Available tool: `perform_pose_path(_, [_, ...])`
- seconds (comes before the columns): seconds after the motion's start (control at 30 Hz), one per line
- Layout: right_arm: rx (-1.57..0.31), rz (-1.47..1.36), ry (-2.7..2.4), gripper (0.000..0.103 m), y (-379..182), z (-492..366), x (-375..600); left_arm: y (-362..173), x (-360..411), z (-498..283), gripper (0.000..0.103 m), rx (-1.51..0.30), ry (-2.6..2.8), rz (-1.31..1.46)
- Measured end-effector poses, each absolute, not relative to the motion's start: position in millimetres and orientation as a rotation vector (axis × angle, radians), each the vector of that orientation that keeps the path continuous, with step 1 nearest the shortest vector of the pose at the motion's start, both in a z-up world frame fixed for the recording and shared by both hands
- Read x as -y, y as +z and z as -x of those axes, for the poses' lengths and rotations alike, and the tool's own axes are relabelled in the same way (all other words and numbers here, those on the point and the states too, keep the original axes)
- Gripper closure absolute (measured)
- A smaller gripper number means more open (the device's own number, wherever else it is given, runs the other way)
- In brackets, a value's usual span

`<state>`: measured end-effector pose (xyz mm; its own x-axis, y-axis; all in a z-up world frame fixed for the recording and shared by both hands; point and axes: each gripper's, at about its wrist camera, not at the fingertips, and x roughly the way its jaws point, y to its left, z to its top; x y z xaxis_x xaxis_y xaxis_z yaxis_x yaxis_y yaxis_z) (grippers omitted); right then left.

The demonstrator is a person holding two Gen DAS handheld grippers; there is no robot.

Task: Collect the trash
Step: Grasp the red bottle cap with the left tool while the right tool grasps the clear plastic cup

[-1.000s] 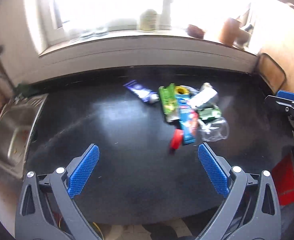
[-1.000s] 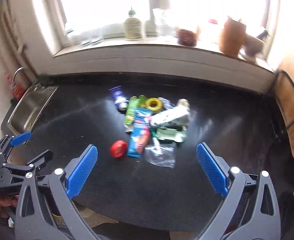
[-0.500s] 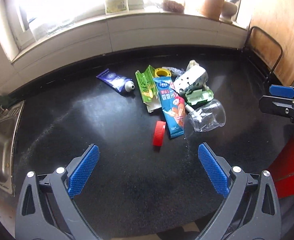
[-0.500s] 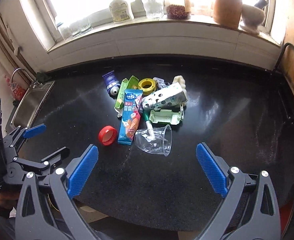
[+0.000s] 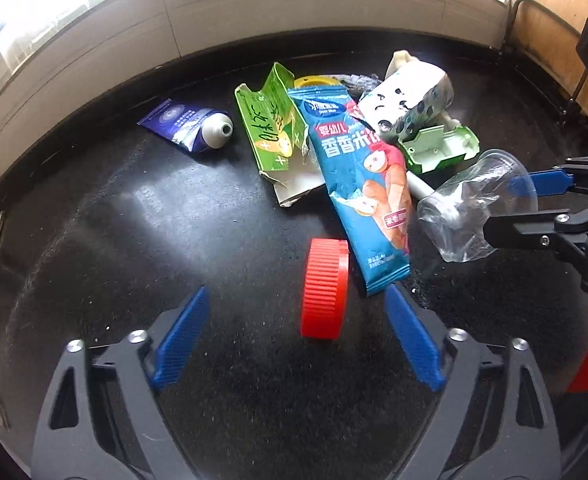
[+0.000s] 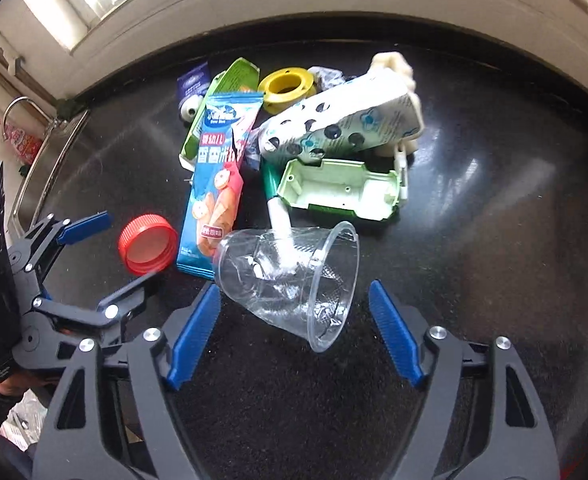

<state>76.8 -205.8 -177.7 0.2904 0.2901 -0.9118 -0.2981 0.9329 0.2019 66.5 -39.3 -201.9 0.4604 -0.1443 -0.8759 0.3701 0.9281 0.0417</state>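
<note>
Black countertop under both cameras, trash heaped in upper centre of each frame

Left wrist view:
- left gripper low in frame, blue pads well apart and closing, touching nothing
- red bottle cap on edge between the two pads, just ahead of them, clear of both
- blue snack wrapper running from upper centre down to just right of the cap, lower end near the right-hand pad
- torn green carton left of the wrapper, partly under it
- dark blue tube alone at upper left, apart from the heap
- spotted white carton at upper right, pale green plastic shell below it
- yellow ring barely seen behind the green carton

Right wrist view:
- right gripper low in frame, pads apart and closing, neither pressing on anything
- clear plastic cup on its side between the pads, mouth toward the right, base close beside the left-hand pad; contact there not certain
- white stick-like piece reaching into the cup from above
- yellow ring at top centre
- sink at left edge of frame
</note>
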Motion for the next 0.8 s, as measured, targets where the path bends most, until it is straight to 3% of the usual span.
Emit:
perform_pose_path(0.13, [-1.242,0.011,0.437,0.075,-182.9,-82.5,203.1,-206.7,38.2,-75.5,0.046,-1.069,-0.33,-0.208])
perform_pose_path(0.2, [-1.237,0.02,0.454,0.082,-180.2,-82.6,202.6,-209.0,38.9,-79.1,0.06,-1.082,-0.318,-0.209])
perform_pose_path(0.27, [-1.22,0.032,0.456,0.096,-173.8,-82.0,200.8,-210.4,40.1,-81.1,0.083,-1.1,-0.304,-0.21])
perform_pose_path(0.33, [-1.204,0.039,0.459,0.096,-165.3,-80.9,200.8,-208.6,40.5,-81.4,0.088,-1.11,-0.283,-0.208])
perform_pose_path(0.6, [-1.128,0.075,0.458,0.096,-129.0,-77.2,197.0,-183.6,37.5,-73.3,0.088,-1.091,-0.272,-0.149])
perform_pose_path(0.8, [-1.127,0.089,0.442,0.096,-131.8,-80.0,196.2,-173.0,33.1,-70.7,0.088,-1.086,-0.252,-0.134])
